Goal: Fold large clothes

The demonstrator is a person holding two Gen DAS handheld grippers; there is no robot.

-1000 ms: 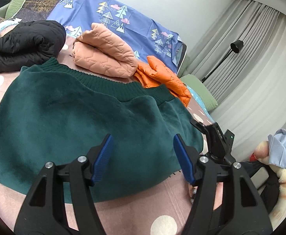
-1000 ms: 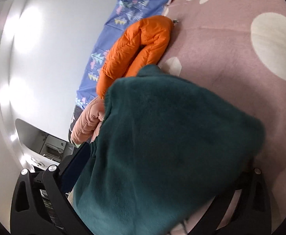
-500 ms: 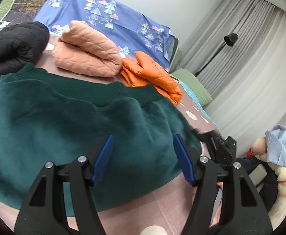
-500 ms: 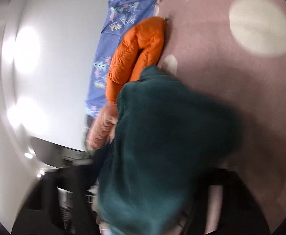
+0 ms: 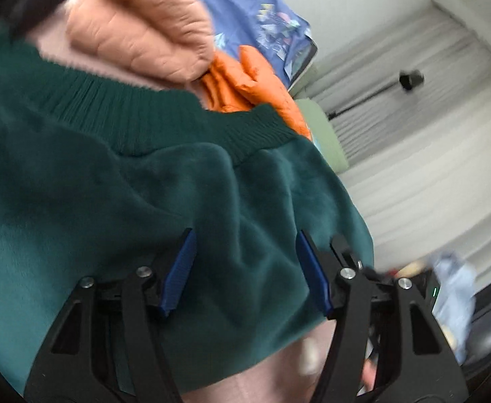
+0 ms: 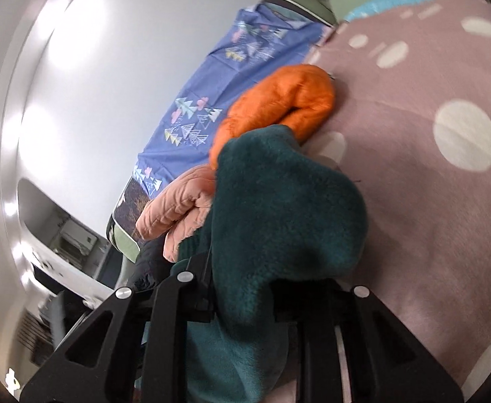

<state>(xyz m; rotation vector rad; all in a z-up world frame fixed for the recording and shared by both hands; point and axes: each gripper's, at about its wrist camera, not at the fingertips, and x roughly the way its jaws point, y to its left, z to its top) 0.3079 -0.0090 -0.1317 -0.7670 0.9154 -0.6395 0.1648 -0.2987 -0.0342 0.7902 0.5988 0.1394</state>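
Note:
A large dark green fleece sweater point(image 5: 111, 208) with a ribbed hem lies across the pink dotted bed cover. My left gripper point(image 5: 245, 268) is open, its blue pads point(image 5: 178, 268) apart just above the sweater's near edge. My right gripper point(image 6: 242, 288) is shut on a bunched corner of the sweater point(image 6: 279, 215) and holds it up off the cover. The right fingertips are hidden by the cloth.
A folded peach quilted jacket point(image 5: 137, 23) and an orange puffer jacket point(image 5: 255, 84) lie behind the sweater; both also show in the right wrist view point(image 6: 174, 211) point(image 6: 279, 104). A blue patterned pillow point(image 6: 218, 94) stands against the wall. The pink cover point(image 6: 430, 184) extends to the right.
My left gripper has moved forward and lower over the sweater, still open. My right gripper has lifted and gathered the held corner, which is now more bunched.

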